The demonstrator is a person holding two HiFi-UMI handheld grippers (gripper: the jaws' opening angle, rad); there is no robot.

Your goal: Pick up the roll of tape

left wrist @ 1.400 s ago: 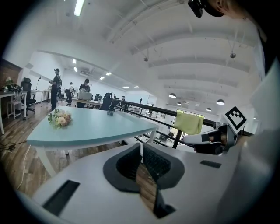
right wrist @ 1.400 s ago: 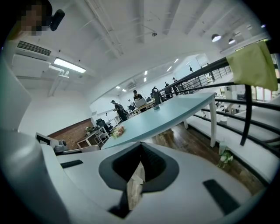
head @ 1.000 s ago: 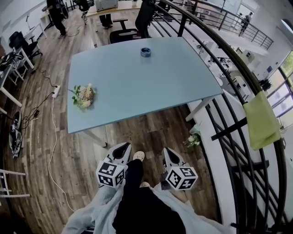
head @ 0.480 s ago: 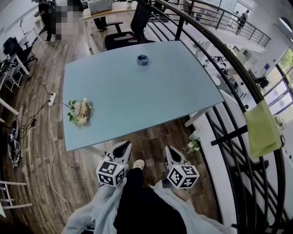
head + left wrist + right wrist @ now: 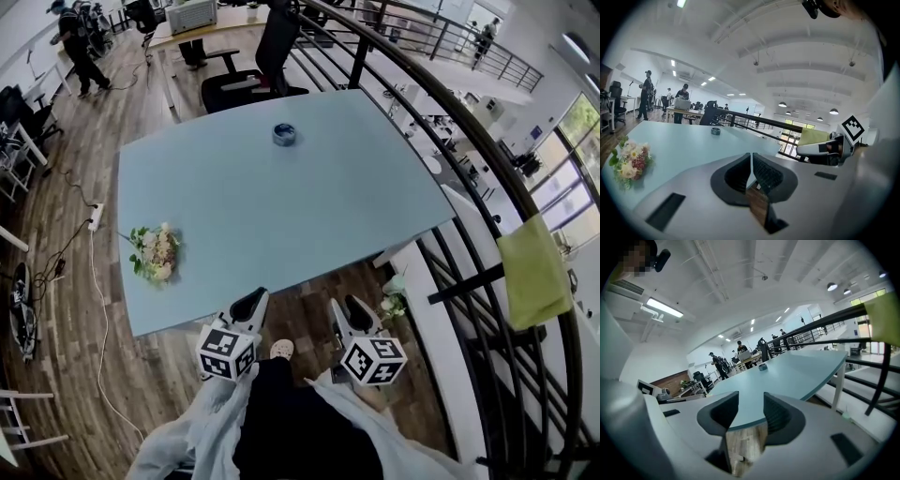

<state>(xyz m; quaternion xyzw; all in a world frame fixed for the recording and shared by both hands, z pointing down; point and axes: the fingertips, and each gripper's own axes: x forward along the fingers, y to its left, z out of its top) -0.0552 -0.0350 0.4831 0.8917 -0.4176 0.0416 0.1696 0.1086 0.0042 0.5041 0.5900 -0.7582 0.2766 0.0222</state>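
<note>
Tape (image 5: pixel 284 134) sits alone near the table's (image 5: pixel 281 225) far edge, about 12 o'clock from where the person stands. It's well out of reach, which I guess is why both grippers hang low at 6 o'clock, just short of the near edge. Nothing to grab from here yet.

Left gripper (image 5: pixel 251 306) is clenched, jaws pressed together with nothing in them. Right gripper (image 5: pixel 352 309) has just been opening; its jaws stand apart and empty, with only the table edge and floor showing through the gap. Looks like it's getting ready, so I'd bet the right one takes the tape.

The head view gives the layout: flowers (image 5: pixel 153 253) at 9 o'clock, railing at 3 o'clock. It doesn't really settle the jaws, though. The gripper views do, and both catch the tape as a small ring way ahead.
</note>
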